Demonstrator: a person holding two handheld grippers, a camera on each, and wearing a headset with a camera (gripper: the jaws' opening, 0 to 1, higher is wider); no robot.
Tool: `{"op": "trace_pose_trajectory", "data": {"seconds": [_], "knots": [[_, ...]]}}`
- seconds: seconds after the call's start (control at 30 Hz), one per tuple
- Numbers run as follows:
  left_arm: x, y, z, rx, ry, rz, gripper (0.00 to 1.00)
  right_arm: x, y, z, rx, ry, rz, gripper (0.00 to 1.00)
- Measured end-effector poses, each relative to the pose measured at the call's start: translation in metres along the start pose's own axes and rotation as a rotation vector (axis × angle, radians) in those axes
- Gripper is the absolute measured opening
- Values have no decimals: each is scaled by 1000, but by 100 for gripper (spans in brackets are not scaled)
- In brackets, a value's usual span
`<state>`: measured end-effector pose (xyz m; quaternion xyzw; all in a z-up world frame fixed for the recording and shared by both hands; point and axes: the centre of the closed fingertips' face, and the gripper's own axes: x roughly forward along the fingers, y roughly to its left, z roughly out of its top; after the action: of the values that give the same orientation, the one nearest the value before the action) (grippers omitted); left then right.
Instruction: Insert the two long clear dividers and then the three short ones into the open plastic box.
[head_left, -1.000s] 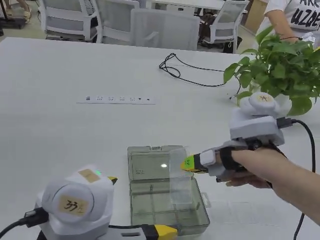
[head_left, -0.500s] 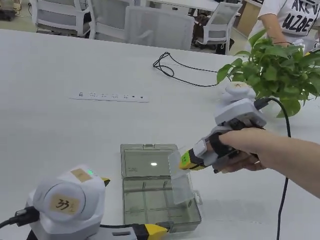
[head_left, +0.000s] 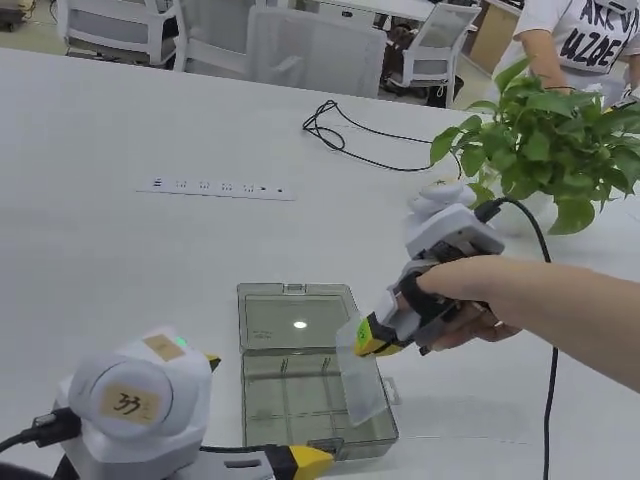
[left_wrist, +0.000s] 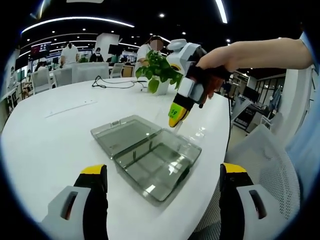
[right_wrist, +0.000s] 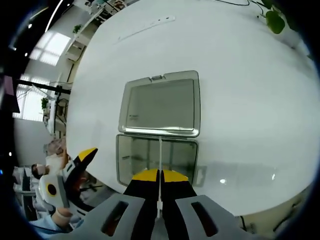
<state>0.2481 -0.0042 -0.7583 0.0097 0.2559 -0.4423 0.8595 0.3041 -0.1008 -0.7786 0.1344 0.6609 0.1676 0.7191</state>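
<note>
The open grey-tinted plastic box (head_left: 260, 400) lies on the white table, its lid (head_left: 295, 318) folded flat behind the base. My right gripper (head_left: 368, 338) is shut on a clear divider (head_left: 362, 385), which hangs tilted over the right part of the base. In the right gripper view the divider (right_wrist: 160, 155) shows edge-on, running from the shut yellow tips (right_wrist: 160, 176) across the box base (right_wrist: 140, 155). My left gripper (head_left: 258, 410) is open at the box's near left corner, nothing between its jaws. In the left gripper view the box (left_wrist: 145, 160) lies just ahead of the left gripper (left_wrist: 162, 172), with the right gripper (left_wrist: 177, 112) above it.
A potted plant (head_left: 545, 140) stands at the back right, with a black cable (head_left: 350, 135) and a white power strip (head_left: 215, 187) farther back. Chairs line the far edge, and a person stands behind the plant. The table edge is close to the box's near side.
The right gripper has carried the divider left and down, from above the lid's right edge to over the box base. The left gripper has stayed put.
</note>
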Motion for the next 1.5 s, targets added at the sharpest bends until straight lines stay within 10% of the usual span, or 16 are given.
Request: {"op": "trace_pose_trajectory", "data": {"seconds": [1.5], "knots": [[0,4,-13,-37,18,4,93,23,-9,-16,2,67,-68,2]]}}
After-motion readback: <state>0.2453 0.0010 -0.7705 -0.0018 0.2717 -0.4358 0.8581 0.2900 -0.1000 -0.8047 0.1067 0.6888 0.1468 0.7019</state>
